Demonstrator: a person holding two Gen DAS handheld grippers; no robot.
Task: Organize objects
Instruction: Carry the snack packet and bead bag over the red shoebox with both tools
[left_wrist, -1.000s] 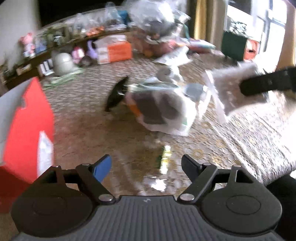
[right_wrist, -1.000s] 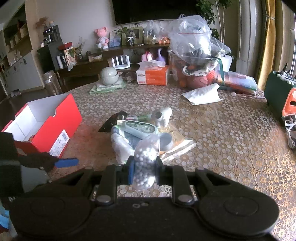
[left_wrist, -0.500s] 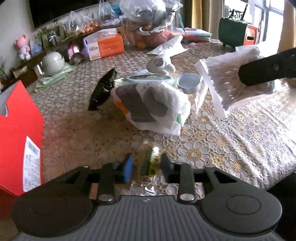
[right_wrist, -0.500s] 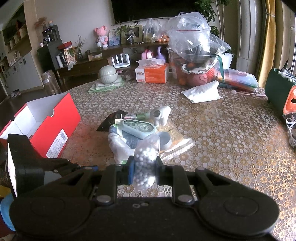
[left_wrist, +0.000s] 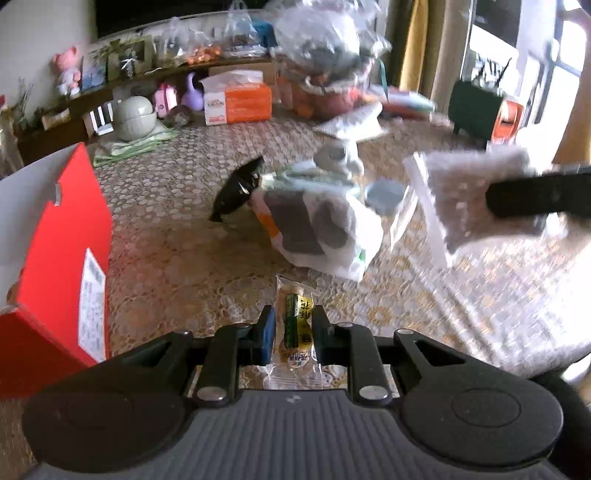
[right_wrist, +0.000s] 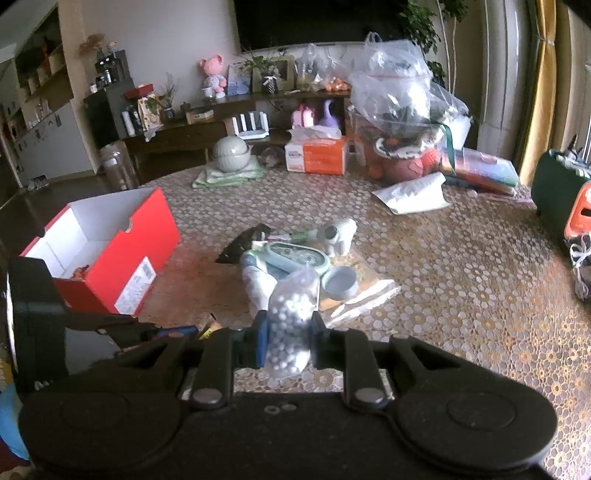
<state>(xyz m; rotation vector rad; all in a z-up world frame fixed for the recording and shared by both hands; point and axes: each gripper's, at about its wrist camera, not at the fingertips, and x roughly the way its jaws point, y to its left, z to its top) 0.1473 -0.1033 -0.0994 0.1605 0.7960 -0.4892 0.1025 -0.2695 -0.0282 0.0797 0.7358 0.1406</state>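
My left gripper (left_wrist: 293, 319) is low over the patterned table, its jaws closing with the pads pressed on a small clear snack packet (left_wrist: 294, 297) with a green and yellow label. My right gripper (right_wrist: 288, 326) is shut on a clear bag of white beads (right_wrist: 295, 295). In the left wrist view that bead bag (left_wrist: 476, 192) hangs at the right. A red shoebox (right_wrist: 110, 251) stands open at the left with its white inside showing. A pile in the middle holds a white plastic bag (left_wrist: 321, 229), a black packet (left_wrist: 236, 192) and a grey cup (right_wrist: 340, 282).
An orange tissue box (right_wrist: 314, 155), a pale lidded bowl (right_wrist: 231, 153) and big clear bags (right_wrist: 399, 96) crowd the table's far side. A dark green case (right_wrist: 557, 184) sits at the right edge. A white figurine (right_wrist: 338, 234) tops the pile.
The left jaws went from wide open to closed on the snack packet, which now sits a little above the table. The right gripper kept its hold on the bead bag.
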